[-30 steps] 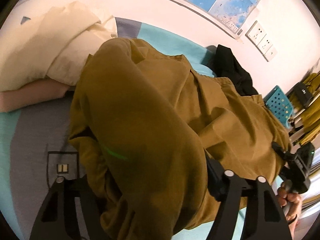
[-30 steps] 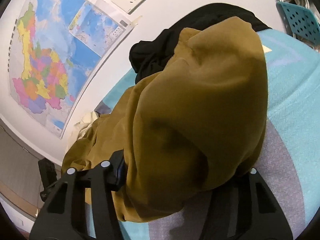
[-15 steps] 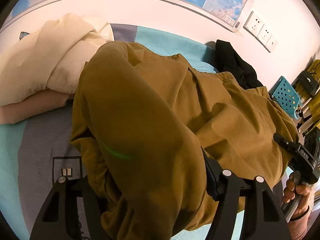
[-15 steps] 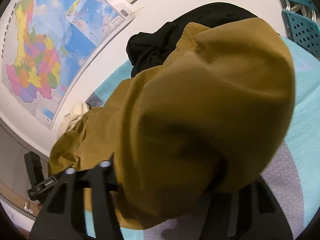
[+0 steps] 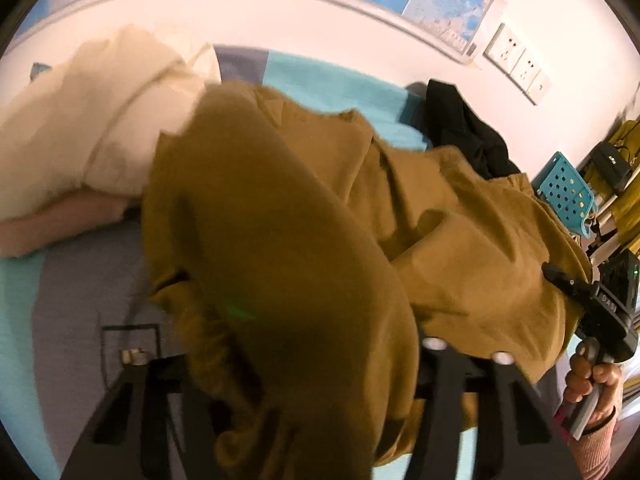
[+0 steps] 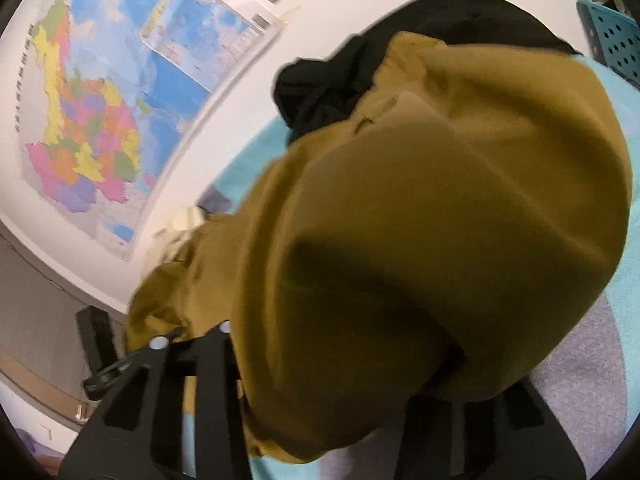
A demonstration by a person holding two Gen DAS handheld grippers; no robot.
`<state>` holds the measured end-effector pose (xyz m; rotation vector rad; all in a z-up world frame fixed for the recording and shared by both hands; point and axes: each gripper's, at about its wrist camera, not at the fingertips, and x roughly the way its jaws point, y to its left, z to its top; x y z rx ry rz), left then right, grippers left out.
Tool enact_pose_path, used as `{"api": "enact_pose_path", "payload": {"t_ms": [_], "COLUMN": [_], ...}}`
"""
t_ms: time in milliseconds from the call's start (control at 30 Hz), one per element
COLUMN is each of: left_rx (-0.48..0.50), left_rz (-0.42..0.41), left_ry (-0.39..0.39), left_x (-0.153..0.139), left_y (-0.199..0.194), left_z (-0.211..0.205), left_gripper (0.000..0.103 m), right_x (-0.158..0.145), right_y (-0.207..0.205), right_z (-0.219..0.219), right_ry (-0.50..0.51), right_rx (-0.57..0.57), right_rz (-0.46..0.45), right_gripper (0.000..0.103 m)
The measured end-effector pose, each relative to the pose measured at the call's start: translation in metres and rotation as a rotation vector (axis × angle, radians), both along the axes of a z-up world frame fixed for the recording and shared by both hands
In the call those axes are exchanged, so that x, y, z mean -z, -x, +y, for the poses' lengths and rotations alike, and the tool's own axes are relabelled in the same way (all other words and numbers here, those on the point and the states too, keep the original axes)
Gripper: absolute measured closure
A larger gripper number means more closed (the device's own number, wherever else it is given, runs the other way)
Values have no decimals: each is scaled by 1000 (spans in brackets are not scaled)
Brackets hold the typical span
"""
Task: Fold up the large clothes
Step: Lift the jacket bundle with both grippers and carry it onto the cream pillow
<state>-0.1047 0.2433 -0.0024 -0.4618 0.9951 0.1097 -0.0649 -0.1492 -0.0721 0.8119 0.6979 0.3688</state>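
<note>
A large mustard-brown garment (image 5: pixel 460 232) lies crumpled across the teal and grey bed sheet (image 5: pixel 80 288). My left gripper (image 5: pixel 296 356) has a thick bunch of it between its black fingers (image 5: pixel 156 396); the jaws are closing and the cloth hides the tips. In the right wrist view the same garment (image 6: pixel 460 200) bulges over my right gripper (image 6: pixel 340 360), whose jaws are also closing on a fold. The right gripper's body (image 5: pixel 600 312), held by a hand (image 5: pixel 592 376), shows at the garment's far right end in the left wrist view.
A black garment (image 5: pixel 464 128) is heaped against the wall behind the mustard one. Cream bedding (image 5: pixel 80 128) lies at the bed's left end. A blue perforated basket (image 5: pixel 564 192) stands past the bed on the right. A map (image 6: pixel 100 100) and sockets (image 5: pixel 516 68) are on the wall.
On both grippers the fingers have drawn closer together around the mustard cloth. The bunched fabric now fills more of each view. Neither hand has shifted much.
</note>
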Motion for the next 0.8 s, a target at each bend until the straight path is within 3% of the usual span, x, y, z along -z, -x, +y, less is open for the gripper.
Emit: {"api": "enact_pose_path", "payload": {"t_ms": [33, 133, 433, 600, 700, 800], "left_rx": [9, 43, 75, -24, -124, -228], "left_rz": [-12, -69, -312, -413, -411, -372], "left_ry": [-7, -12, -69, -180, -305, -379], "left_x": [-8, -38, -156, -215, -233, -238], "left_y": [0, 0, 15, 41, 53, 64], "left_z": [0, 4, 49, 110, 150, 197], "left_gripper": [70, 75, 76, 75, 75, 75], "right_x": [-12, -55, -199, -249, -266, -274], "right_y": [4, 15, 27, -14, -51, -94], "right_z": [0, 2, 29, 84, 134, 191], "right_ry": [13, 24, 66, 38, 4, -17], "right_rx": [-7, -27, -92, -187, -265, -335], "right_rz": [-33, -143, -469, -590, -625, -639], "right_gripper": [69, 72, 73, 73, 73, 73]}}
